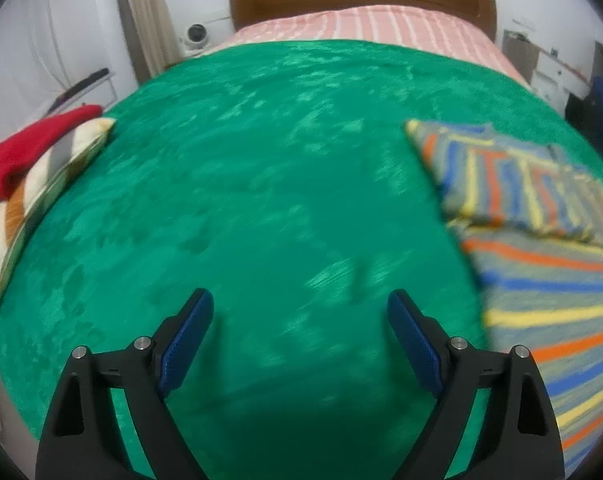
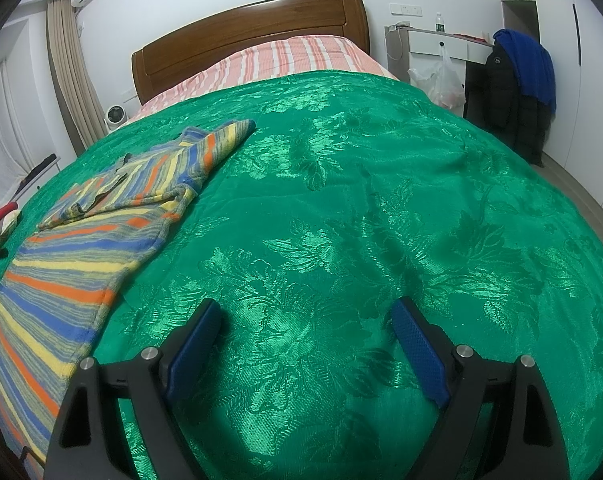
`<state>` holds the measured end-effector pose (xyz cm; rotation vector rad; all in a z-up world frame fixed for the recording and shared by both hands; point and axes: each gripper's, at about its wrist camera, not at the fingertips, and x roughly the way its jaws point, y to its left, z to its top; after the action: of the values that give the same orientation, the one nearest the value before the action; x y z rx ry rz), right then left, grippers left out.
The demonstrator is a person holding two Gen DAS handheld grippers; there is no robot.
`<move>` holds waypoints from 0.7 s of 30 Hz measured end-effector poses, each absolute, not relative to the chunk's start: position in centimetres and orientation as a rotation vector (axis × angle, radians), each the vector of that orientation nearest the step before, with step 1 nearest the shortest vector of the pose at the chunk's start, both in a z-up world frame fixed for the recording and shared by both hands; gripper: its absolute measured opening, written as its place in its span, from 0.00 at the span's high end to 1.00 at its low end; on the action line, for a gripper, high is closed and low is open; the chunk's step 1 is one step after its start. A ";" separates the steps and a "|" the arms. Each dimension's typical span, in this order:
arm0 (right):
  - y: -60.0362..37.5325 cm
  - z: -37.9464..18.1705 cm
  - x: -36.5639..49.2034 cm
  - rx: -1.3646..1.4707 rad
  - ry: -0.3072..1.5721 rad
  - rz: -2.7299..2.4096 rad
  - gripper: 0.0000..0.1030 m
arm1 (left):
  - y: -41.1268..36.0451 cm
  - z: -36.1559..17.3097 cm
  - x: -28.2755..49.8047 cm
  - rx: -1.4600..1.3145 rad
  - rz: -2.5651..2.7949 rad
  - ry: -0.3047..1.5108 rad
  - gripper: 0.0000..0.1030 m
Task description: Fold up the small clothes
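Observation:
A small striped top (image 1: 541,248), grey with orange, blue and yellow bands, lies partly folded on the green bedspread (image 1: 261,184). It is at the right of the left wrist view and at the left of the right wrist view (image 2: 89,240). My left gripper (image 1: 300,304) is open and empty, over bare bedspread to the left of the top. My right gripper (image 2: 306,312) is open and empty, over bare bedspread (image 2: 361,200) to the right of the top.
A stack of folded clothes (image 1: 33,184), red on top of striped ones, lies at the bed's left edge. The wooden headboard (image 2: 245,36) and pink striped sheet (image 2: 285,60) are at the far end. A chair with a dark jacket (image 2: 517,92) stands right of the bed.

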<state>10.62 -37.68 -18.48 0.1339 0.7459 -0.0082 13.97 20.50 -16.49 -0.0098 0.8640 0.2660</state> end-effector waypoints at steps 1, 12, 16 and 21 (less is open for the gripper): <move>-37.7 -18.5 10.6 0.134 0.745 -0.009 0.16 | 20.7 -17.0 14.1 -0.003 0.277 0.868 0.12; -37.4 -18.5 10.7 0.108 0.761 -0.027 0.16 | 22.0 -19.4 12.9 -0.055 0.274 0.791 0.00; -37.4 -18.5 10.7 0.104 0.762 -0.030 0.16 | 22.2 -19.5 13.0 -0.066 0.267 0.785 0.00; -37.4 -18.5 10.7 0.105 0.761 -0.029 0.16 | 22.2 -19.6 12.9 -0.061 0.270 0.784 0.00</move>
<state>10.68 -37.42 -18.46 0.1050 0.7610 -0.0285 12.92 22.19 -19.56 -0.0615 0.7838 0.2700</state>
